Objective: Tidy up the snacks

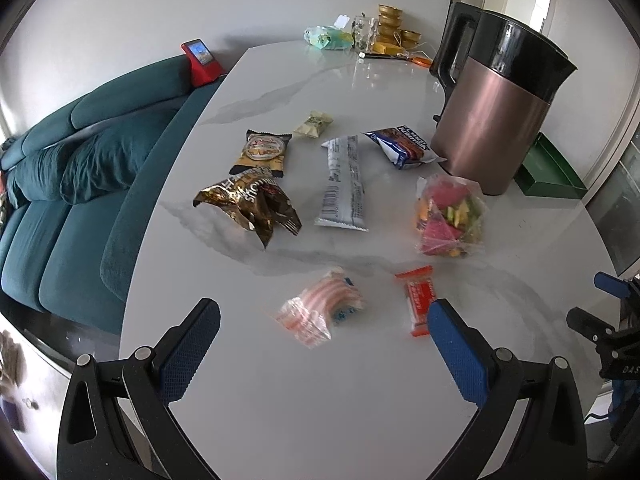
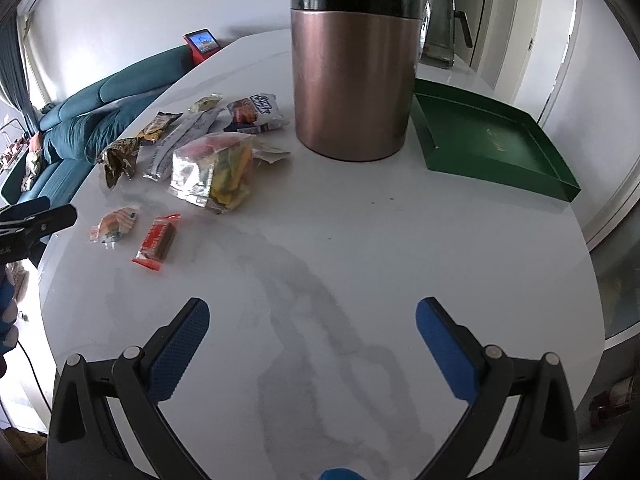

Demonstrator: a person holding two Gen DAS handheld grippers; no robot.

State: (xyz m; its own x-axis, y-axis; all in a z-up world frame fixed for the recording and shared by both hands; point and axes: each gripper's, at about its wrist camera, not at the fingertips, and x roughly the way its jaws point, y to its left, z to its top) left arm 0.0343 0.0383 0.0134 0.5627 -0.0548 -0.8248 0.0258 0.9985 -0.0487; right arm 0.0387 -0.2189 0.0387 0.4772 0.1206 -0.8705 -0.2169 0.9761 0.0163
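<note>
We hold both grippers low over the white table [image 1: 280, 400], nothing in either. Left gripper [image 1: 324, 344]: jaws wide apart, at the bottom of the left view. Right gripper [image 2: 312, 340]: jaws likewise spread, over bare tabletop at the bottom of its view.

Snacks lie scattered mid-frame in the left view. Nearest us, a striped pink packet [image 1: 320, 310] and, just right of it, an orange bar [image 1: 416, 300], partly behind a blue pad. Above them: a crumpled gold bag [image 1: 252, 204], a long white wrapper [image 1: 344, 184], a clear bag of coloured pieces [image 1: 450, 216]. Farther up: a yellow-black pouch [image 1: 264, 154], a small cream packet [image 1: 314, 124], a blue-white pack [image 1: 404, 146] beside the copper kettle [image 1: 492, 120].

A green tray [image 2: 488, 140] sits right of the kettle in the right view, holding no snacks.
</note>
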